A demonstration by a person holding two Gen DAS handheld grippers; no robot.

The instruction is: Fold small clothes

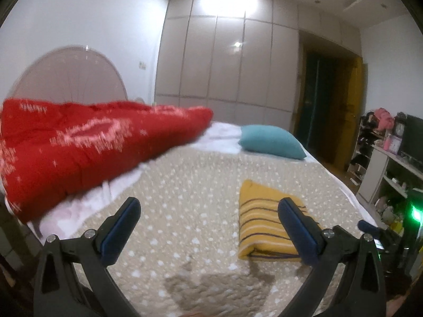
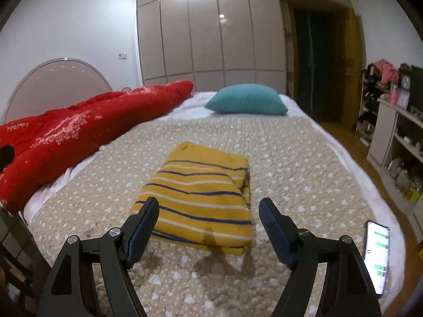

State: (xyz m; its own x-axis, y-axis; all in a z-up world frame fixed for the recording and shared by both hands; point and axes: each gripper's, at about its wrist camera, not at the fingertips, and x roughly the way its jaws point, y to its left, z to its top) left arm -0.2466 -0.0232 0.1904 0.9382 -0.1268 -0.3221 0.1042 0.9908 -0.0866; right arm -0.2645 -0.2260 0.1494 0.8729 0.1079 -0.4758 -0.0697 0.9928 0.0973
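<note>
Both grippers wide, holding nothing: folded striped garment [image 2: 201, 198] sits center-frame dead ahead of right gripper [image 2: 208, 227], long axis running away; left gripper [image 1: 208, 227] sees it lower right, so right's nearer.

Open quilt in front of both tongs, bulky bedding along the left

The dotted beige quilt [image 2: 290, 158] lies bare around the folded yellow striped garment [image 2: 201, 192], which rests flat near the middle of the bed and is the only low bump ahead of the right tongs [image 2: 208, 206], whose fingers stand spread apart above it. The left tongs [image 1: 208, 211], also spread, face bare quilt, with the garment off to their right. A thick red comforter [image 2: 66, 132] walls off the bed's left side. A teal pillow [image 2: 246, 103] blocks the far end. A lit phone [image 2: 376, 253] lies at the near right edge.
</note>
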